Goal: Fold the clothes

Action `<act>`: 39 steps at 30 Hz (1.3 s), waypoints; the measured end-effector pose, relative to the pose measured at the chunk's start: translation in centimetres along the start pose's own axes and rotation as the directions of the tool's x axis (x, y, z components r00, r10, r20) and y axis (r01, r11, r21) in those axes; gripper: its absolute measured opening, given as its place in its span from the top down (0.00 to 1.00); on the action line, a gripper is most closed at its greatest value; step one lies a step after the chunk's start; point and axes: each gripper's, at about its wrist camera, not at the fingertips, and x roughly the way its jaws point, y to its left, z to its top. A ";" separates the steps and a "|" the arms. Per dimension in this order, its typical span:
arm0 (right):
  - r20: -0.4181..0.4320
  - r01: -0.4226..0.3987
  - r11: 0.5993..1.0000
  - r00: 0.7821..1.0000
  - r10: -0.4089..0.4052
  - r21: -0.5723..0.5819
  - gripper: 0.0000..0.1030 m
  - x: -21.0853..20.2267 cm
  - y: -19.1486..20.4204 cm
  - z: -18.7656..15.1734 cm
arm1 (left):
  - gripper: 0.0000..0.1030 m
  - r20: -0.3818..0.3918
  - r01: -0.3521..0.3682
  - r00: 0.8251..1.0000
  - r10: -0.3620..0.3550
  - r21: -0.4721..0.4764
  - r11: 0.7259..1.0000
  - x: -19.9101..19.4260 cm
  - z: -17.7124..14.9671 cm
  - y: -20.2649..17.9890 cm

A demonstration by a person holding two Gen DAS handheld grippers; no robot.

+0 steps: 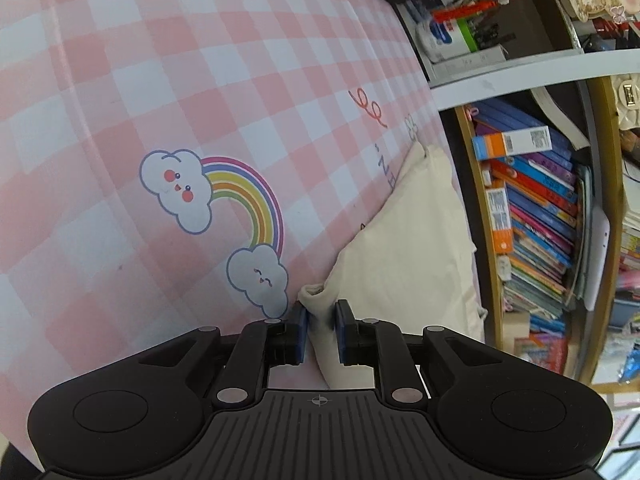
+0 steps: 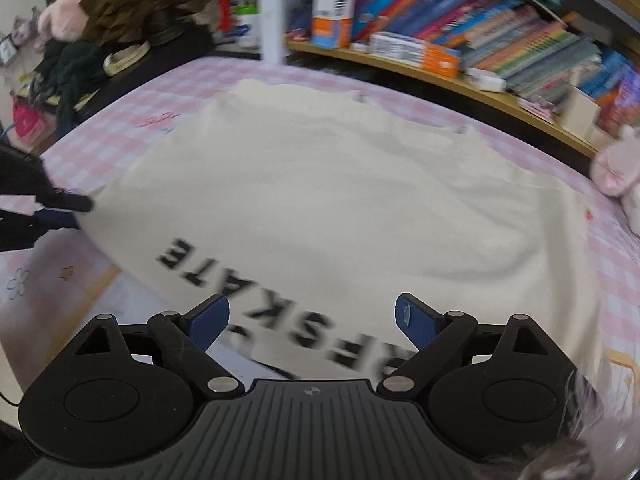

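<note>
left gripper (image 1: 320, 330) has its fingers pinched on the cream shirt's (image 2: 320, 200) edge by the table's (image 1: 160, 80) side, right gripper (image 2: 312, 322) wide above the print, so I'd keep that fabric taut while folding.

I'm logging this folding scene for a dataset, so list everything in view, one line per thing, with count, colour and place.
T-shirt: one, cream with black lettering, spread on the bed.
Bedsheet: one, pink and white check with a rainbow-and-clouds print, under the shirt.
Bookshelf: one, wooden, beyond the bed's far edge.
Books: many, mixed colours, packed on the shelf.
Carton: one, white and orange, upright on the shelf.
Plush toy: one, pink, right edge of the bed.
Clothes pile: several, brown, dark and pink, far left.
Left claw: black with blue pads, shut on the shirt's edge.
Right claw: same colours, open above the lettering.
</note>
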 end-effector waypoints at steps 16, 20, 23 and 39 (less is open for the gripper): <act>-0.030 -0.091 0.974 0.996 0.087 -0.207 0.40 2.7 12.9 4.7 | 0.16 -0.258 0.115 0.960 -0.112 -0.006 0.993 2.3 3.7 -1.1; -0.057 -0.128 0.946 0.992 0.116 -0.299 0.51 3.5 15.2 5.4 | 0.13 -0.302 0.091 0.949 -0.088 -0.005 0.996 2.9 4.4 -1.6; -0.072 -0.145 0.924 0.989 0.128 -0.355 0.54 4.3 16.7 5.9 | 0.13 -0.315 0.098 0.944 -0.098 -0.017 0.995 3.2 4.7 -1.3; -0.057 -0.192 0.880 0.981 0.186 -0.435 0.95 4.8 18.4 7.1 | 0.08 -0.374 0.121 0.921 -0.104 0.023 0.992 4.5 5.7 -2.3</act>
